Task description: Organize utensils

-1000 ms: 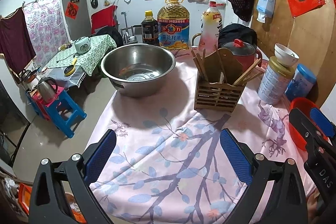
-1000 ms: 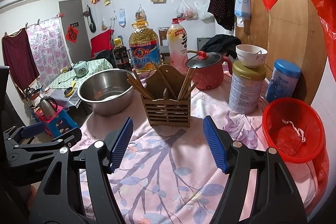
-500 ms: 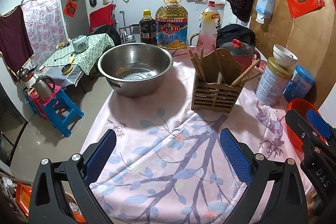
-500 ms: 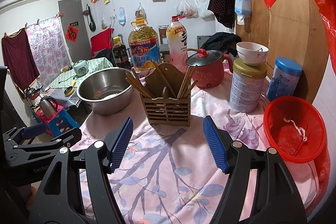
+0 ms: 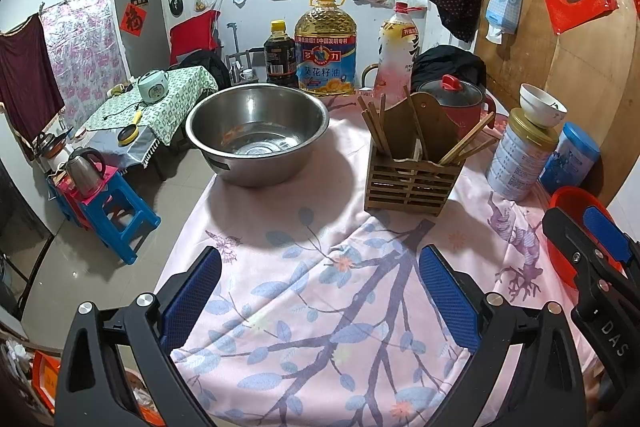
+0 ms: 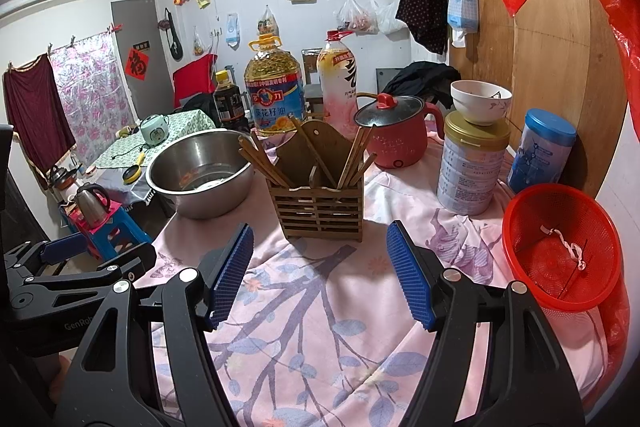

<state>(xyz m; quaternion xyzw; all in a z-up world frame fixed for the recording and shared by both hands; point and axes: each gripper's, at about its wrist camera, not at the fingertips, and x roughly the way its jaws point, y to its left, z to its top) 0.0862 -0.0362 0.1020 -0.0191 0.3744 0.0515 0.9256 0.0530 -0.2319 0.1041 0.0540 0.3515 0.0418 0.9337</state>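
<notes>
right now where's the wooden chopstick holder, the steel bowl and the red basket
wooden chopstick holder [image 6: 320, 213], right wrist view, slatted front wall
steel bowl [image 5: 240, 169], left wrist view, outer side wall
red basket [image 6: 560, 291], right wrist view, mesh inner wall

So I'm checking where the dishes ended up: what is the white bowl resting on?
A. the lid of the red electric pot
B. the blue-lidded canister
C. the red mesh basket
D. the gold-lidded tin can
D: in the right wrist view the white bowl sits upright on the gold lid of the tin can, beside the red electric pot and apart from the blue-lidded canister.
</notes>
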